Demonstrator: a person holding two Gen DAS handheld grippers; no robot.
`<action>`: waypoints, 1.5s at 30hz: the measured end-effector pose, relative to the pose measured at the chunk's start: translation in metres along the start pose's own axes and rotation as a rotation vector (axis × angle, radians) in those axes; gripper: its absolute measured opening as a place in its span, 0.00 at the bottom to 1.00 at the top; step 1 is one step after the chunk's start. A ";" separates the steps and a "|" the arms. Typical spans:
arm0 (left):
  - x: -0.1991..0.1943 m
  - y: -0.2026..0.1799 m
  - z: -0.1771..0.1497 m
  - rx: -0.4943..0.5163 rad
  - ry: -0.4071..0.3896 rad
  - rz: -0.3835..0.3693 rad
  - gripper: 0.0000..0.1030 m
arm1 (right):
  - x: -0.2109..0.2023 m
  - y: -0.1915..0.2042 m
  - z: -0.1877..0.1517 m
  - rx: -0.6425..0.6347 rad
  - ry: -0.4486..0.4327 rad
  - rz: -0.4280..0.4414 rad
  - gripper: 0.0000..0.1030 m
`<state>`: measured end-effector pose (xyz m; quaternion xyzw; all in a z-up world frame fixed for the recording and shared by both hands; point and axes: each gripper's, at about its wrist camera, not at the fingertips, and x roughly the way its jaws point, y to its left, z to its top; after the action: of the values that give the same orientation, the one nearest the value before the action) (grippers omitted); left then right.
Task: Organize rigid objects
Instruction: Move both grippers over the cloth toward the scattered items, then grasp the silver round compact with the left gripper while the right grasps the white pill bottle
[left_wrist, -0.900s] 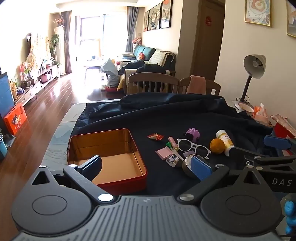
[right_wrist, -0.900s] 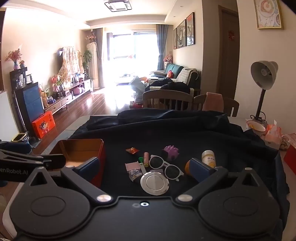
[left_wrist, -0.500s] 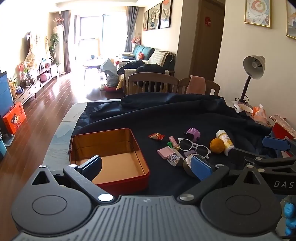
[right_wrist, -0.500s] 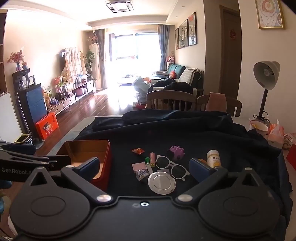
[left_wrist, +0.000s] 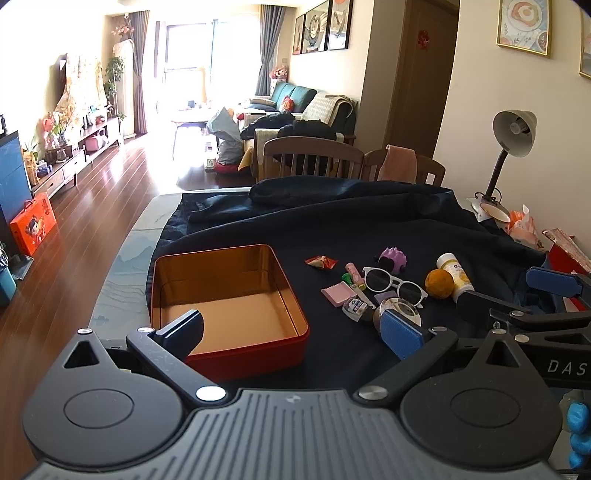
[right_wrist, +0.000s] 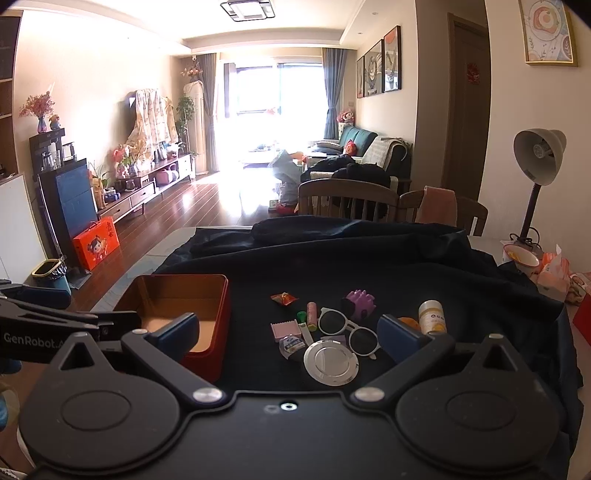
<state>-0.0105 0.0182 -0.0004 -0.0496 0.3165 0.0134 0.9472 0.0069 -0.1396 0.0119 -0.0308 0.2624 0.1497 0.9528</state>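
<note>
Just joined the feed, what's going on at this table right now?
A person holds two grippers over a dark cloth. Left gripper and right gripper are both open and hold nothing. The red tin is empty; sunglasses, a round metal lid, a small bottle and other bits lie loose beside it.

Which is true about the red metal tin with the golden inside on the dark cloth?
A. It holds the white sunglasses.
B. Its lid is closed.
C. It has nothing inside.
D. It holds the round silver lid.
C: the red metal tin with the golden inside shows only its bare floor, while the white sunglasses and the round silver lid lie on the dark cloth beside it.
</note>
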 end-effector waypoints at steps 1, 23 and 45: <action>0.000 -0.001 0.000 -0.001 0.001 0.002 1.00 | 0.001 0.000 0.000 -0.001 0.002 0.002 1.00; 0.030 -0.048 0.006 0.002 0.063 0.037 1.00 | 0.019 -0.054 -0.004 0.004 0.028 0.073 0.99; 0.157 -0.133 0.018 0.045 0.232 -0.034 1.00 | 0.124 -0.189 0.005 0.029 0.125 -0.041 0.92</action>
<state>0.1335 -0.1136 -0.0686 -0.0351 0.4235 -0.0158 0.9051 0.1683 -0.2858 -0.0505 -0.0317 0.3229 0.1242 0.9377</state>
